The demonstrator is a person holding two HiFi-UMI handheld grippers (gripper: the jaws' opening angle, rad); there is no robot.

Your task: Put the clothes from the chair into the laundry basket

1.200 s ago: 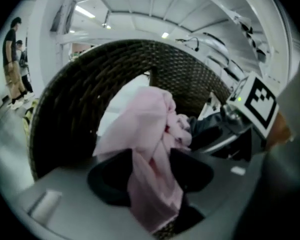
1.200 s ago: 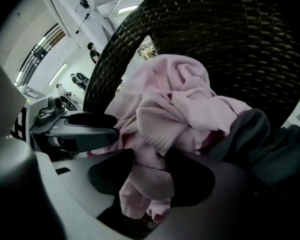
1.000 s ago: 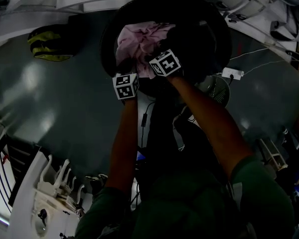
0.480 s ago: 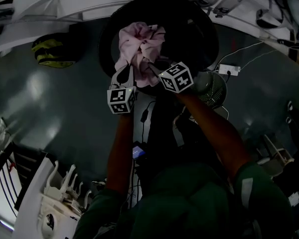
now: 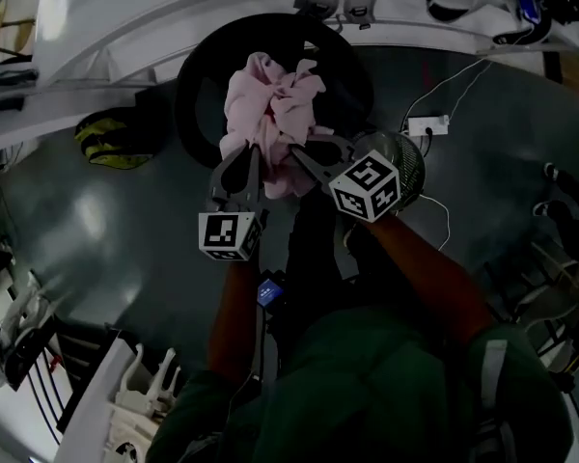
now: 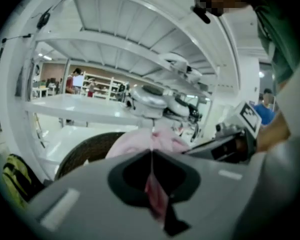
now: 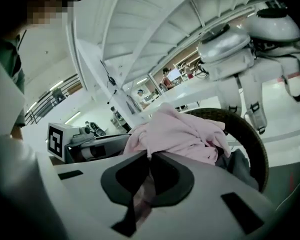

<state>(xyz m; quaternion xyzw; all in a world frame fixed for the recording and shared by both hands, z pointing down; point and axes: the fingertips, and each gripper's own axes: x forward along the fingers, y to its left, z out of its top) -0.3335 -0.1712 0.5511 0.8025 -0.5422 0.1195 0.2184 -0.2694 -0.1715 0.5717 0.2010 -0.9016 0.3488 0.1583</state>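
Lifting step: pink garment [image 5: 270,114] bunched in the air over the round chair [image 5: 198,90], pinched at its lower edge by left gripper [image 5: 251,157] and right gripper [image 5: 297,154], each clamped onto the cloth. Next move, likely: carry it rightwards to the mesh basket [image 5: 412,159] by the chair's right rim, then release.

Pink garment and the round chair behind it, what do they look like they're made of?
The pink garment looks like soft matte fabric, probably cotton knit: it bunches in loose folds, no sheen. The round chair shows a dark brown rim with fine woven texture, likely wicker or rattan; a synthetic weave can't be excluded.
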